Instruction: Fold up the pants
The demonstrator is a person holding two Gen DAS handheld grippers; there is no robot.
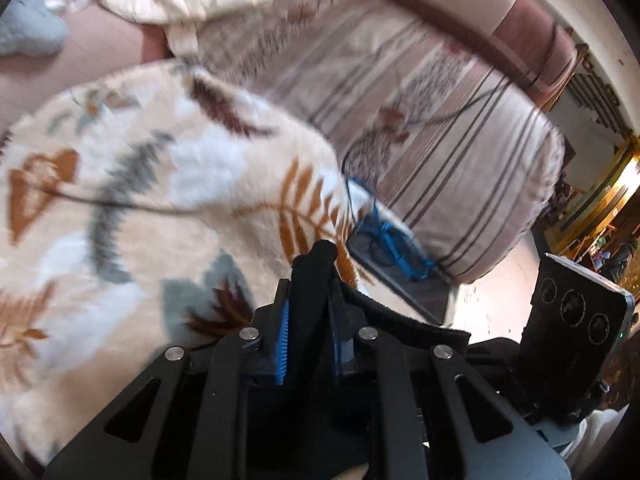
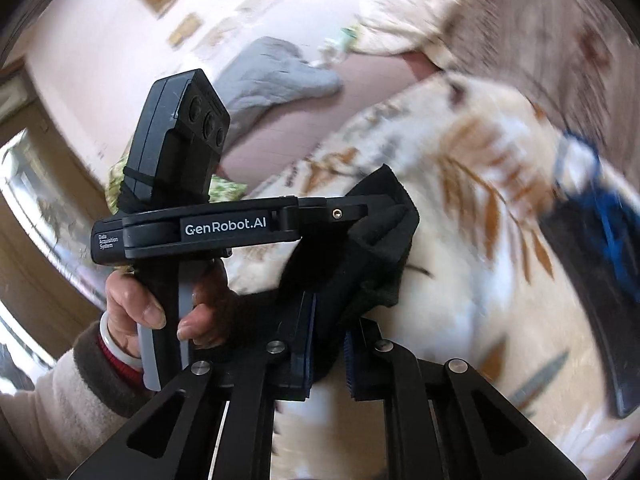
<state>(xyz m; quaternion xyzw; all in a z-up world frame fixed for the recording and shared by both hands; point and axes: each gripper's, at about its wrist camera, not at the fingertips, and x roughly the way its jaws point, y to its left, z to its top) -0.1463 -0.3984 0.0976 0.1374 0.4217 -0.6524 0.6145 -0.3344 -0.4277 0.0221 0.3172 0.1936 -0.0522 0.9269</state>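
A floral blanket point(image 1: 132, 208) is spread beside a striped cushion point(image 1: 440, 128), and the black pants point(image 2: 360, 256) are held above it. The pants are pinched by 2 grippers: the left gripper point(image 1: 310, 320) is clamped tight on one fold, the right gripper point(image 2: 328, 344) on another, close together.

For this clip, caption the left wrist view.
Left hand-held gripper shut on black pants above a floral blanket.

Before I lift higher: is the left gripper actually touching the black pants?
Touching. The left wrist view shows the left gripper closed with the black pants pinched between its blue pads, the fabric poking out past the tips.
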